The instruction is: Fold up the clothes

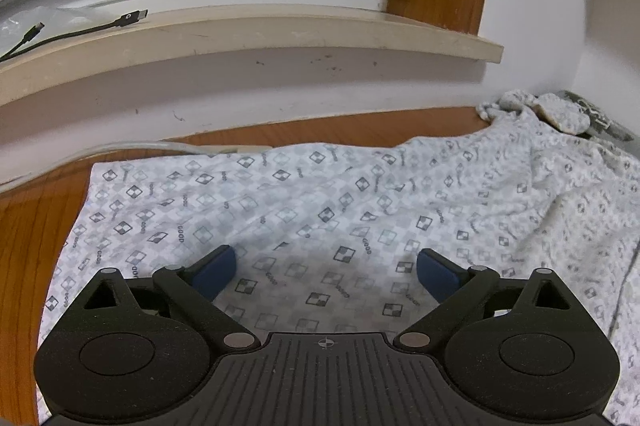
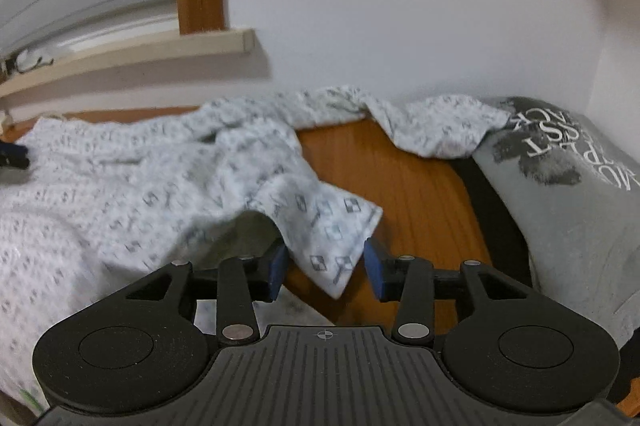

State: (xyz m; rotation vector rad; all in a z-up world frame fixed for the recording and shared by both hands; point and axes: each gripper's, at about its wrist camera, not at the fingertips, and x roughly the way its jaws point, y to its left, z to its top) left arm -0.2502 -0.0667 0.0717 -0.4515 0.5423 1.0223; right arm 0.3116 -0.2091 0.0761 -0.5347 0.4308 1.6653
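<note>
A white garment [image 1: 320, 193] printed with small grey checks and the word "GOOD" lies spread across a wooden counter [image 1: 24, 226] below a window sill [image 1: 280, 29], smooth and flat at its left end, rumpled and bunched toward the wall corner on the right. The left gripper [image 1: 326, 268] hangs over the flat stretch with its blue pads well apart and nothing between them. The right gripper [image 2: 325, 268] is open too, though narrower, and a loose corner flap of the garment [image 2: 332, 226] droops into the gap without being pinched, as far as the right wrist view shows. A grey T-shirt with white lettering [image 2: 560, 177] lies just beside the patterned cloth on the right, one sleeve-like end of the white fabric resting on it. A black cable [image 1: 80, 31] lies on the sill.

The cloth looks thin, light and limp: it should drape and slide easily on the polished wood, so a pinched edge is likely to drag the whole piece unless the other side is held. The hemmed corners and edges look the surest places to take hold, the dangling corner at the right gripper among them. Whether this spread is a fold laid down or a piece being straightened cannot be told
</note>
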